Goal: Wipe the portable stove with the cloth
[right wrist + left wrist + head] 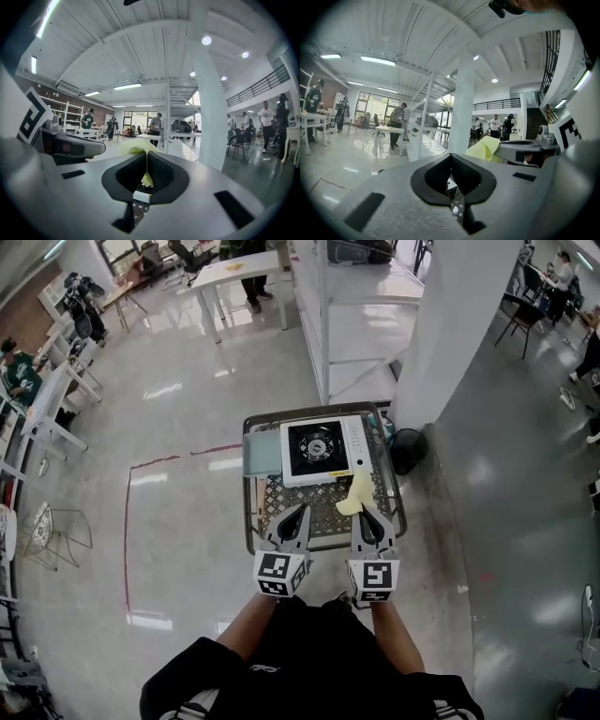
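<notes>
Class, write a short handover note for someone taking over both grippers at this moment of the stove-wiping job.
Left gripper: shut, empty, held beside the right one over the near part of the mesh table.
Right gripper: shut on the yellow cloth, which sticks out toward the stove's near right corner.
Portable stove: on the mesh table, toward its far side.
Done: the cloth is in the grip. Whether any wiping has happened cannot be told.
Left: bring the cloth onto the stove top and wipe it.
</notes>
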Demonstrator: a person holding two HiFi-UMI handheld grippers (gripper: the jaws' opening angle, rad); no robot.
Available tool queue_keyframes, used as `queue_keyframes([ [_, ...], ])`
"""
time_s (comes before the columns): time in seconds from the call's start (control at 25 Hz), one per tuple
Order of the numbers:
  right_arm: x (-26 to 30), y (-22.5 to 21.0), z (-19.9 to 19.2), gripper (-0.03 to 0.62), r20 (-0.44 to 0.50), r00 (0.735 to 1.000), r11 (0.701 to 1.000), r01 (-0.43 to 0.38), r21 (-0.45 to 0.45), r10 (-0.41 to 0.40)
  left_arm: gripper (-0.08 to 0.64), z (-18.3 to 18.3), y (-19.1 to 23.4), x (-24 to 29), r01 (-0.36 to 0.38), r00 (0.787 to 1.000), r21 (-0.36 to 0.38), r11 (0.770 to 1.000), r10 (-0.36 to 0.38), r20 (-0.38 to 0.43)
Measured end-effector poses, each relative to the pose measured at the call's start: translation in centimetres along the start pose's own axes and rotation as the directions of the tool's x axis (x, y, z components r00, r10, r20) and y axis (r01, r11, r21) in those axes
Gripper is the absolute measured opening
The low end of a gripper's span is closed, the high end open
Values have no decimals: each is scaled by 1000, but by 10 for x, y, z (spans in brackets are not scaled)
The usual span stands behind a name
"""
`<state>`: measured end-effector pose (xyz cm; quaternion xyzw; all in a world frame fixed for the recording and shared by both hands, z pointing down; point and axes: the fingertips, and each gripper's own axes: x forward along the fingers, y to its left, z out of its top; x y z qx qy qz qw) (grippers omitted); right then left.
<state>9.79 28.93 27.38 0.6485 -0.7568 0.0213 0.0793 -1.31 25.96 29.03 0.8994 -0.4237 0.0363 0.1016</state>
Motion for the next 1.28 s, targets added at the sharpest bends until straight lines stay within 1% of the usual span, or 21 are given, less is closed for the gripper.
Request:
queue_keyframes([
  [0.2, -9, 11, 3, 15, -6, 999, 999, 49, 19, -49, 15, 12, 1, -8, 56, 998, 0, 998, -56, 19],
  [0.48, 3, 38, 24, 14, 19, 996, 996, 85, -1, -85, 15, 25, 24, -21, 95, 995, 13, 995, -95, 39],
  [0.68, 4, 40, 25, 14, 24, 995, 995, 98, -4, -98, 15, 26, 31, -18, 106, 993, 4, 994, -106, 45],
  [0.96, 1, 28, 35, 14, 29, 991, 991, 132, -28, -132, 15, 34, 19, -8, 148, 987, 4, 989, -148, 58],
  [1.28, 6, 25, 38, 14, 30, 990, 990, 136, -44, -135, 15, 36, 19, -1, 164, 984, 7, 986, -164, 65],
])
